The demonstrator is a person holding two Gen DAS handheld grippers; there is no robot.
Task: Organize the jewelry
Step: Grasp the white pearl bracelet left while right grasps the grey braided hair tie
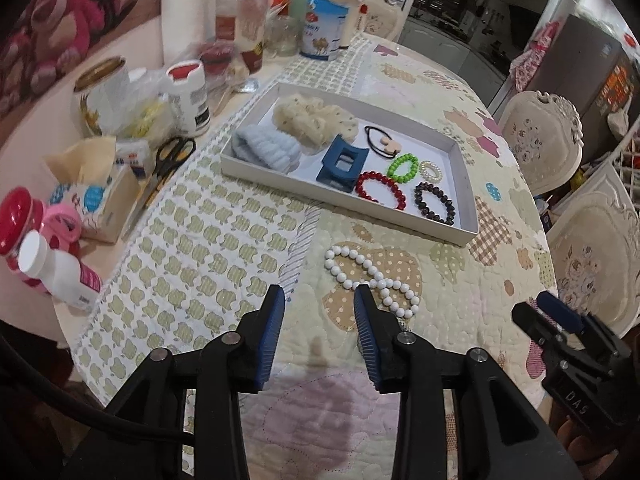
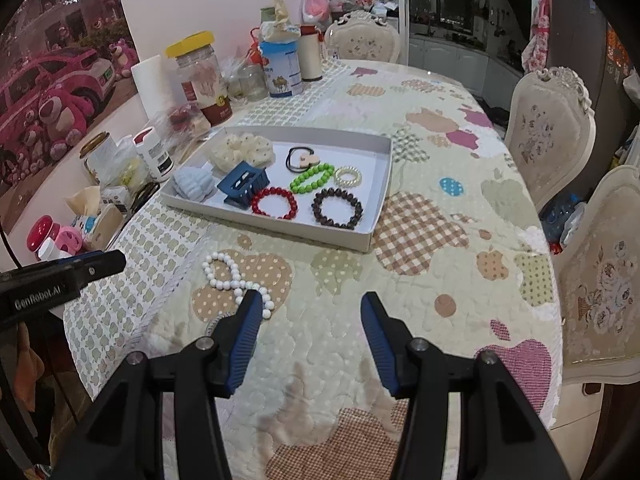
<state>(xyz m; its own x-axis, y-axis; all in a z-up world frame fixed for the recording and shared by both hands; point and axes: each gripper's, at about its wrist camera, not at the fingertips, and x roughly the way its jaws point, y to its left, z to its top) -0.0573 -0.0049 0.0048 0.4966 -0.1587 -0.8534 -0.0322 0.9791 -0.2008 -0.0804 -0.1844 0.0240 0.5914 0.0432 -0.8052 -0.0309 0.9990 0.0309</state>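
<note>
Left wrist view showed the left tongs (image 1: 320,292) open and empty above the quilted table (image 1: 200,248), the white bead necklace (image 1: 372,280) lying twisted on the cloth just beyond and partly behind their right finger. Farther back sat the white tray (image 1: 460,236), holding a blue hair claw (image 1: 340,166), red bracelet (image 1: 380,190), green bracelet (image 1: 402,166) and dark bracelet (image 1: 434,202). In the right wrist view the right tongs (image 2: 310,300) also stood open, gripping nothing, their left finger overlapping the necklace's near end.
</note>
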